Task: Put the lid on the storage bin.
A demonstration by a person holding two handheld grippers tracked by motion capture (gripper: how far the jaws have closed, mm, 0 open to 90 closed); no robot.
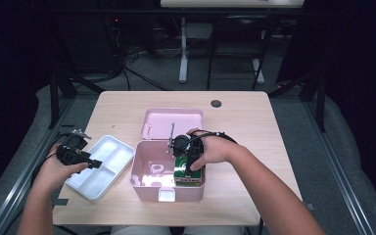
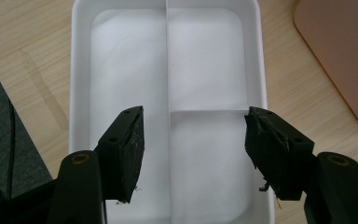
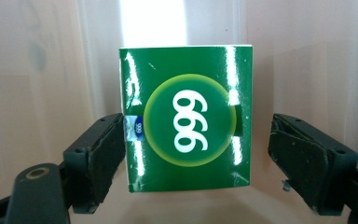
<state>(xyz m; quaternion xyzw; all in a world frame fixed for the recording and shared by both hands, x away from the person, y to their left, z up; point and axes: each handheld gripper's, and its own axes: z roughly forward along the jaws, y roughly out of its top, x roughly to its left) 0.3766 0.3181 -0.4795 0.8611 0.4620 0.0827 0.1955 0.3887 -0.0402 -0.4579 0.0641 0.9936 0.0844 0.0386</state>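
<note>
A pink storage box (image 1: pixel 139 176) stands open on the wooden table, its lid (image 1: pixel 172 122) tipped back behind it. A glossy green carton (image 1: pixel 186 177) marked "999" lies in the box's right part. My right gripper (image 1: pixel 188 164) reaches down into the box. In the right gripper view it (image 3: pixel 198 144) is open astride the carton (image 3: pixel 186 116): one jaw touches the carton's side and the other stands apart. My left gripper (image 1: pixel 95 163) hovers open over a white divided tray (image 1: pixel 108 149). Nothing lies between its (image 2: pixel 193 140) jaws above the tray (image 2: pixel 205 60).
The tray lies just left of the pink box (image 2: pixel 340 56). A small pale object (image 1: pixel 155 169) rests in the box's left part. A dark round grommet (image 1: pixel 216 103) sits near the table's far edge. Desk legs and cables stand beyond the table.
</note>
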